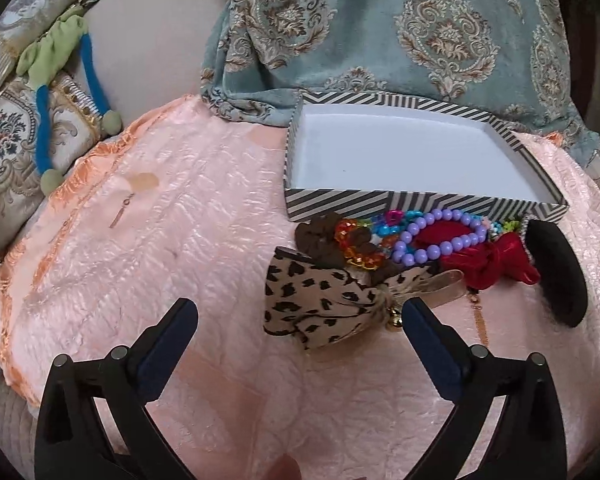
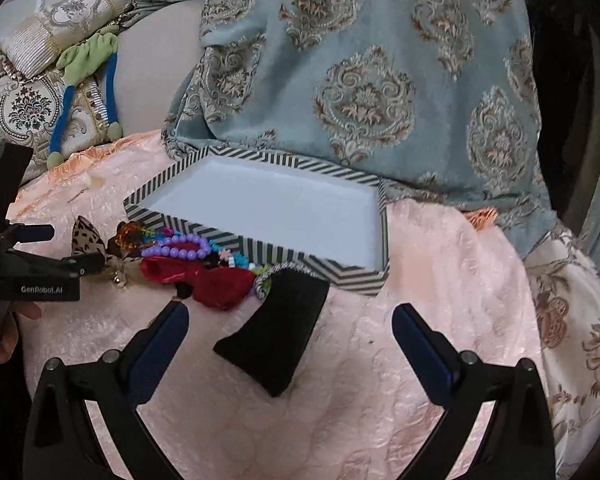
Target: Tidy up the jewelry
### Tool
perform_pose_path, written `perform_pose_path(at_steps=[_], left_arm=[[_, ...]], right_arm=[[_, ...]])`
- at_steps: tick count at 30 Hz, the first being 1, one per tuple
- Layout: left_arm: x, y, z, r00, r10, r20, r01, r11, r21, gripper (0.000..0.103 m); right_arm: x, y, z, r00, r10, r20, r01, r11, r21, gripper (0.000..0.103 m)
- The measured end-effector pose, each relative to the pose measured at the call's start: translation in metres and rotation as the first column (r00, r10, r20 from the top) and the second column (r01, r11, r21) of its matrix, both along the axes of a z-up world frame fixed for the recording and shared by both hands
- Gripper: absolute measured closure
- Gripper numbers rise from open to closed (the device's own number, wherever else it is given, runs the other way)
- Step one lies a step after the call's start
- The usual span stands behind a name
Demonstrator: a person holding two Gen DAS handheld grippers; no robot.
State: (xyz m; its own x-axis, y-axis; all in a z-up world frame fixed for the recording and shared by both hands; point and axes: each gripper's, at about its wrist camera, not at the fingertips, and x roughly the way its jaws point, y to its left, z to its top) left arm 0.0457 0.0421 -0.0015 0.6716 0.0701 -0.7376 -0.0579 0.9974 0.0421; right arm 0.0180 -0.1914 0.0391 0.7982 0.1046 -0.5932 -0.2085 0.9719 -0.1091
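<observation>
Under both sets of fingers spreads a pink quilt (image 1: pixel 148 248), and beyond it hangs a blue damask drape (image 2: pixel 372 80) with patterned cushions (image 1: pixel 8 136) far off to the left fingers' left side. Straight ahead of the right gripper (image 2: pixel 290 320), past its fingertips, sits a shallow striped box (image 2: pixel 260 208) with a bare white floor; seen from the left gripper (image 1: pixel 300 316), the same box lies ahead and to the right of its right finger. Between the right gripper's spread fingers, slightly left of centre, lies a black pad (image 2: pixel 280 332), touching neither finger. Just beyond its left finger is a red scrunchie (image 2: pixel 220 282), pressed against the pad's far end. From the left wrist, a leopard bow (image 1: pixel 320 308) lies ahead between the fingers, its knot just beside the right fingertip, though contact cannot be told. Past the bow, heaped against the box's near wall, are a brown scrunchie (image 1: pixel 324 240), a purple bead bracelet (image 1: pixel 436 240) resting over the red scrunchie, an orange bead bracelet (image 1: pixel 360 248), and smaller mixed coloured beads (image 1: pixel 396 218). Both grippers stand wide apart at the fingers and hold nothing. Far ahead-left of the left finger a green-and-blue toy (image 1: pixel 64 92) drapes over the cushions.
</observation>
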Motion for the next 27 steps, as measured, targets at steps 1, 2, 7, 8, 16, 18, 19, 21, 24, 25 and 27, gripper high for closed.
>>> perform_pose_path(at_steps=[1,2,7,8,16,18,19,21,24,25,27], left_arm=[[0.0,0.0,-0.001,1.0,-0.002,-0.001,0.002,1.0,-0.003,0.013],[0.0,0.0,-0.001,1.0,-0.002,-0.003,0.002,1.0,-0.007,0.013],[-0.001,-0.003,-0.002,1.0,-0.006,-0.008,0.006,1.0,0.007,0.013],[-0.001,-0.003,-0.003,1.0,-0.008,-0.012,0.008,1.0,0.007,0.013],[-0.001,-0.007,-0.006,0.999,-0.019,-0.026,0.019,1.0,-0.001,0.013],[-0.001,-0.007,-0.007,0.999,-0.022,-0.031,0.022,1.0,-0.002,0.013],[-0.001,-0.007,-0.008,0.999,-0.023,-0.032,0.022,1.0,-0.003,0.013],[-0.002,-0.009,-0.008,0.999,-0.022,-0.033,0.022,1.0,0.0,0.013],[-0.002,-0.008,-0.008,0.999,-0.021,-0.033,0.021,1.0,0.001,0.013],[-0.002,-0.008,-0.008,0.999,-0.021,-0.033,0.021,1.0,0.0,0.013],[-0.002,-0.008,-0.009,0.999,-0.021,-0.033,0.021,1.0,-0.001,0.013]], right_arm=[[0.001,-0.001,-0.001,1.0,-0.006,-0.003,0.006,1.0,0.01,0.0],[0.004,-0.002,-0.002,1.0,-0.009,-0.013,0.009,1.0,0.019,0.0],[0.002,-0.004,-0.006,0.999,-0.031,-0.032,0.032,0.999,0.043,0.0],[0.001,-0.004,-0.006,0.999,-0.032,-0.031,0.034,0.998,0.047,0.0],[0.001,-0.003,-0.009,0.998,-0.025,-0.055,0.028,0.998,0.058,0.0],[0.001,0.0,-0.01,0.998,-0.018,-0.059,0.021,0.999,0.049,0.0],[0.001,0.001,-0.011,0.998,-0.017,-0.059,0.02,0.999,0.045,0.0],[0.0,0.003,-0.011,0.998,-0.011,-0.061,0.014,0.999,0.044,0.0],[0.001,0.002,-0.012,0.998,-0.012,-0.063,0.015,0.999,0.047,0.0],[0.001,0.002,-0.012,0.998,-0.015,-0.063,0.018,0.999,0.048,0.0],[0.002,0.001,-0.011,0.998,-0.019,-0.061,0.022,0.998,0.056,0.0]])
